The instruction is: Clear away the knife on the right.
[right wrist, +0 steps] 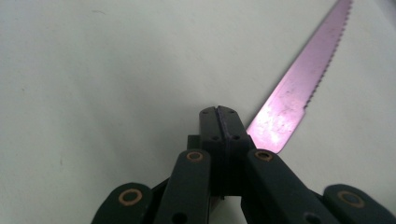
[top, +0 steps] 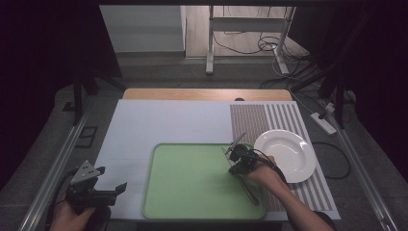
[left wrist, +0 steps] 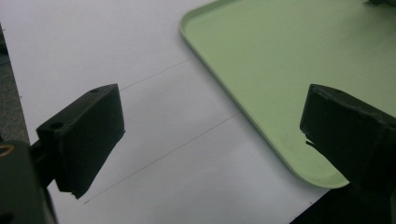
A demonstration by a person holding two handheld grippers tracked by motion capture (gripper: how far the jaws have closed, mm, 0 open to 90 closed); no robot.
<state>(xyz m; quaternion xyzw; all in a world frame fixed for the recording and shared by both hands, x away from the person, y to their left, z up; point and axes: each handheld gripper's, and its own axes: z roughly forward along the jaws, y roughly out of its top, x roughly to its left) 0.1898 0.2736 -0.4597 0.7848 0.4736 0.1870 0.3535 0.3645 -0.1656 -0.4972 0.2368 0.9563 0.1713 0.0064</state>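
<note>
Over green tray (top: 187,187), right gripper (right wrist: 219,114) jaws pinching serrated knife (right wrist: 299,88), left gripper (left wrist: 210,130) spread.

High view overlooks the tray (top: 159,192); gripper views hover close above it.

Serrated steel knife blade (right wrist: 299,88) cut off at the top edge, its lower end hidden behind the right gripper (right wrist: 219,116) — handle unseen. Pale green plastic tray (left wrist: 280,70) cropped at top and right — far corner lost behind the dark jaw.
</note>
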